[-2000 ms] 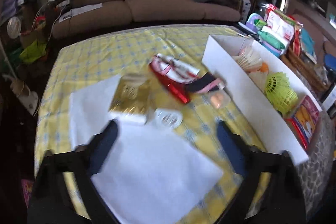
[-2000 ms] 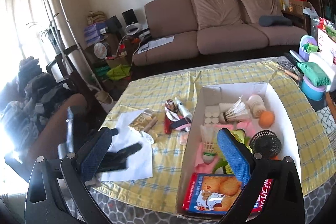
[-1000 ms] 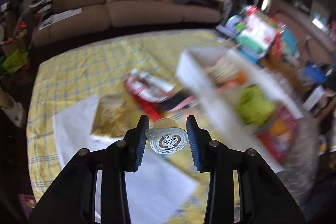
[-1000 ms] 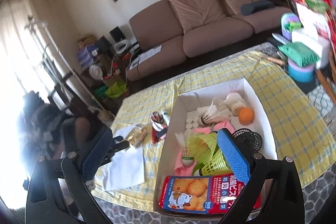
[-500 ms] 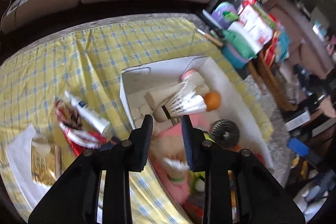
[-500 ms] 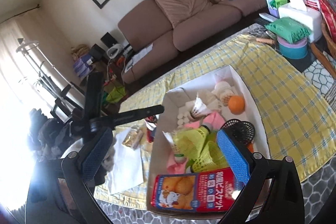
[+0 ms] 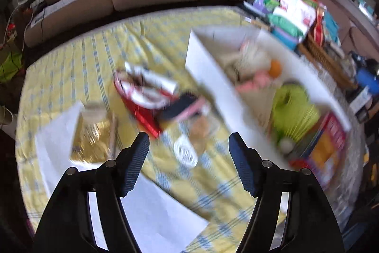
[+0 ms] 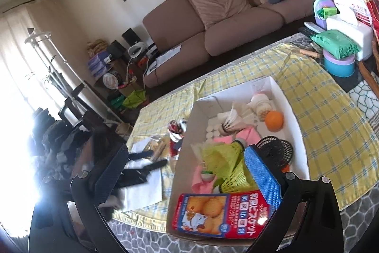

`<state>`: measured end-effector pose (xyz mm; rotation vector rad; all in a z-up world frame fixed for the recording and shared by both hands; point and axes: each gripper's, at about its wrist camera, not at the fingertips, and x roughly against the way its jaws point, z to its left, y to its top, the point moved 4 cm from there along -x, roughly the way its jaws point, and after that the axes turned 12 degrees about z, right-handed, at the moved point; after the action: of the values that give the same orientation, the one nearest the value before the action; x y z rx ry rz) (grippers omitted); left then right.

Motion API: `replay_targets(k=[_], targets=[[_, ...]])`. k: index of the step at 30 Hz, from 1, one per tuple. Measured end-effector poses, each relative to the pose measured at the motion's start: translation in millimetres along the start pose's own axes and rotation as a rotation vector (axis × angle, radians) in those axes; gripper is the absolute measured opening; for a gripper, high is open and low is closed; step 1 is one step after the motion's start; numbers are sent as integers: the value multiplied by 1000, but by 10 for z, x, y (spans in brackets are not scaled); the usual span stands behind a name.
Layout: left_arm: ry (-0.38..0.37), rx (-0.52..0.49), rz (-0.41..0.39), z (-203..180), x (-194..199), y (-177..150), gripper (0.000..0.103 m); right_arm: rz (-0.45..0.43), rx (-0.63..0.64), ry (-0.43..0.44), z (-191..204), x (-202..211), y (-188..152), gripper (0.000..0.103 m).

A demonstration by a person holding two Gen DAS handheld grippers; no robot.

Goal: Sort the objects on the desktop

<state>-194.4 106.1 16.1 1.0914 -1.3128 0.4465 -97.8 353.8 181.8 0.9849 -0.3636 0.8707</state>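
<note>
My left gripper point(image 7: 188, 146) is open and empty, above a small white round cup point(image 7: 186, 154) on the yellow checked tablecloth point(image 7: 78, 68). It also shows in the right wrist view point(image 8: 151, 161). Beyond lie a gold packet point(image 7: 93, 136), red and white packets point(image 7: 146, 91) and a dark and pink item point(image 7: 183, 104). The white box point(image 8: 293, 110) holds shuttlecocks point(image 8: 225, 161), an orange ball point(image 8: 274, 120), a black basket point(image 8: 277, 148) and a biscuit box point(image 8: 220, 215). My right gripper point(image 8: 184, 172) is open and empty, above the box's near end.
A white paper sheet point(image 7: 154, 212) lies under the left gripper. A brown sofa point(image 8: 220, 20) stands behind the table. Packages and tubs point(image 8: 338, 44) crowd the right side. The left view is blurred.
The left gripper held a small cup one second ago, swung over the box, and is now back over the tablecloth, open and empty. The right gripper has risen and tilted.
</note>
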Motion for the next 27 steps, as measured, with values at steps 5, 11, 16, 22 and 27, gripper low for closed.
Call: replay_targets(k=[5,11,16,22,27], targets=[[-14,-109,2,-6,-274,-56,66,15,11,-6,47,-44,-58,101],[-59,-256,65,-70,-437,-30,41,41,39,-11,81,-157,-37,100],[-54,-254,60,-37,-338,-57,34,61,72,1,179,-236,-28,87],[-119,-61,-62,205,507,-385,34,95,211,17,646,-295,-159,70],[-92,143,-157,586,1259,-809,34,196,316,-52,1227,-766,-404,61]])
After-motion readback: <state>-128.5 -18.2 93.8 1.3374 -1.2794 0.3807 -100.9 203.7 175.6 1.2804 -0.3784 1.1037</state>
